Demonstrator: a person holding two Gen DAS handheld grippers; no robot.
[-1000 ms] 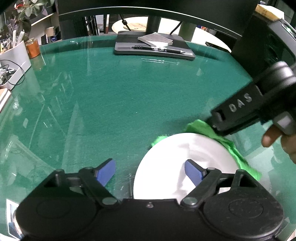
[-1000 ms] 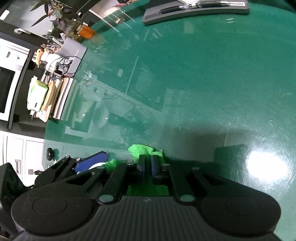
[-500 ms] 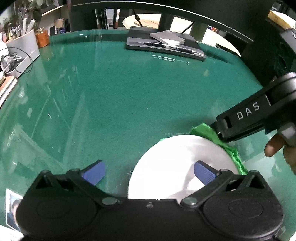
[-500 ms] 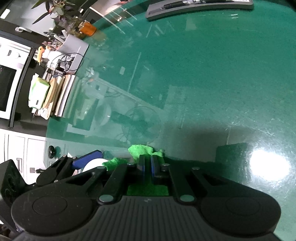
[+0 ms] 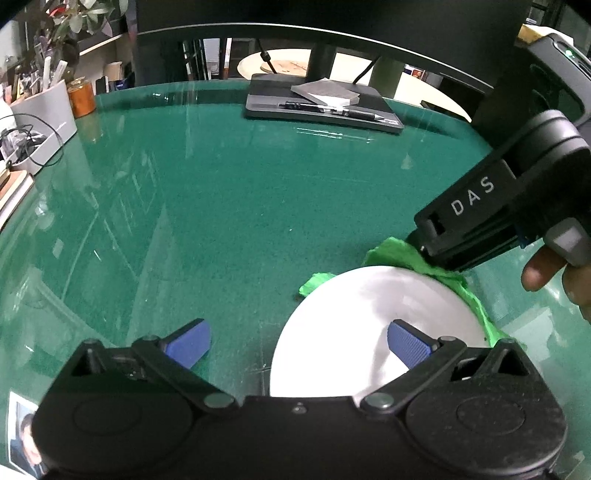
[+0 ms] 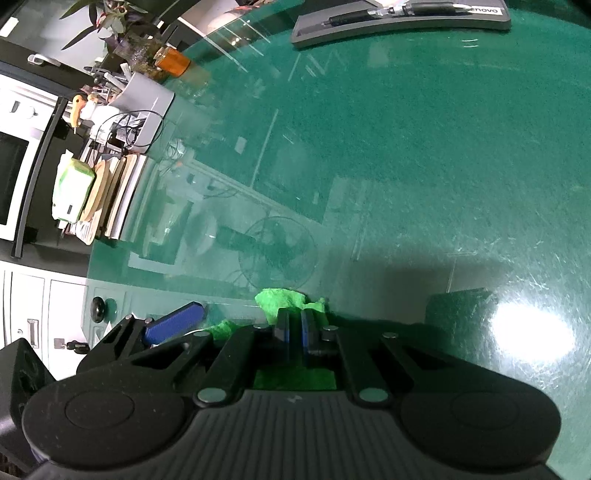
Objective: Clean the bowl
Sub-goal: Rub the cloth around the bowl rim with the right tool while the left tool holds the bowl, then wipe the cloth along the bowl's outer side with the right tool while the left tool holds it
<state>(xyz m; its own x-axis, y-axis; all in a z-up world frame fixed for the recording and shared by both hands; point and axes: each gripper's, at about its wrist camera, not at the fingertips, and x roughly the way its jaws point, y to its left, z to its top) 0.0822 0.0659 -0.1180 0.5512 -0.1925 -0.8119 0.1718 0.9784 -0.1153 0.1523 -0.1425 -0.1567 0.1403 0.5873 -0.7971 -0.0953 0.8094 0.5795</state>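
Bowl (image 5: 369, 314): on the green table (image 5: 240, 203), under the left gripper's (image 5: 299, 341) spread fingers.
Right gripper (image 6: 294, 325): clamped on green cloth (image 5: 402, 253), at bowl's far rim.
Nearer: left.

Round green glass-topped table (image 5: 229, 192) filled most of both views, its glossy surface reflecting a fan (image 6: 277, 252) and a bright light glare (image 6: 532, 332). A dark monitor stand base (image 5: 321, 105) with pens sat at the far edge. Left side had a grey organizer (image 5: 44, 122), potted plant (image 6: 122, 33), stacked books (image 6: 118, 195), and white cabinets (image 6: 40, 306).
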